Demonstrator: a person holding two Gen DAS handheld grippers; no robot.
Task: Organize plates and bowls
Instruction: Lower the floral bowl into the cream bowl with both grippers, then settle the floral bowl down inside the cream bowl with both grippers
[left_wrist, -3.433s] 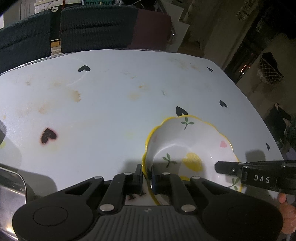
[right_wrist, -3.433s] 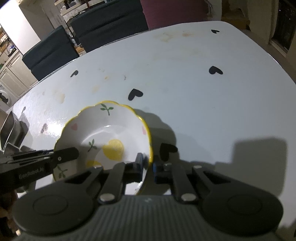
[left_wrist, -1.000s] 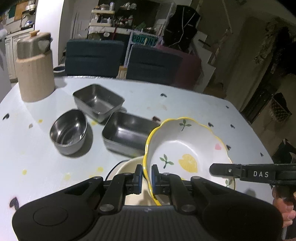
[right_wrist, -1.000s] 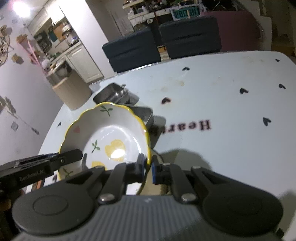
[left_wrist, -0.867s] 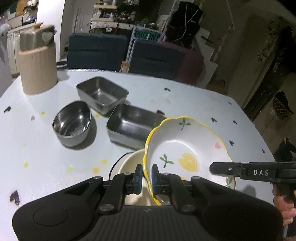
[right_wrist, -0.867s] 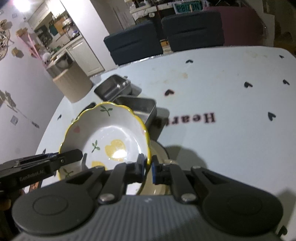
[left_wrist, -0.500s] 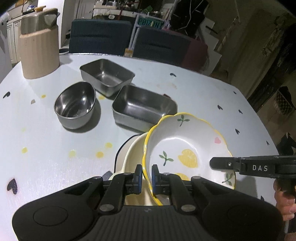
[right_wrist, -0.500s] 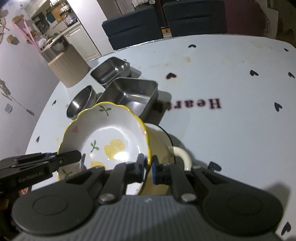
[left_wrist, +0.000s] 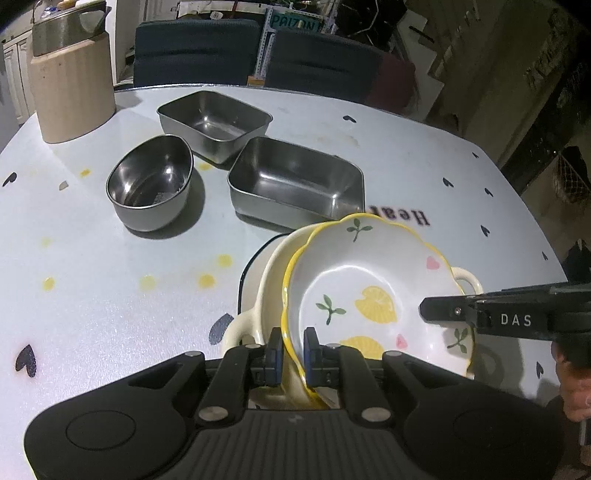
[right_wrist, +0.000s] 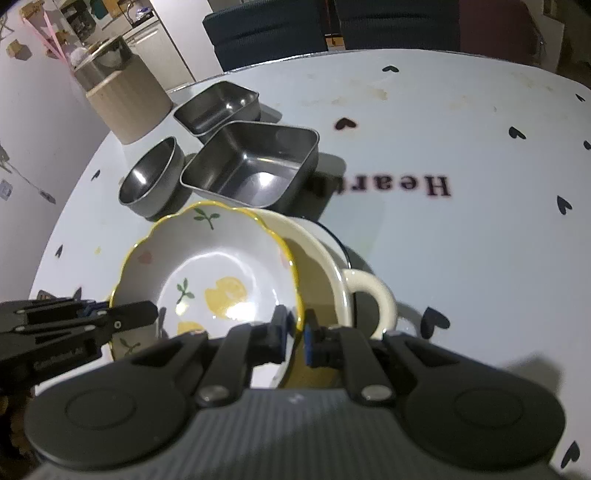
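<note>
White bowl, yellow scalloped rim, lemon and leaf print; cream dish; black-heart tablecloth

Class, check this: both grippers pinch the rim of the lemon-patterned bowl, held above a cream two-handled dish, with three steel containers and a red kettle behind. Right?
One error: there is no red kettle. Behind the three steel containers stands a beige ribbed canister, as the left wrist view shows. The left gripper, right gripper, lemon-patterned bowl and cream two-handled dish are as stated.

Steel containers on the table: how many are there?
3. A round steel bowl at left, a rectangular tray behind it, and a larger tray beside the cream dish.
</note>
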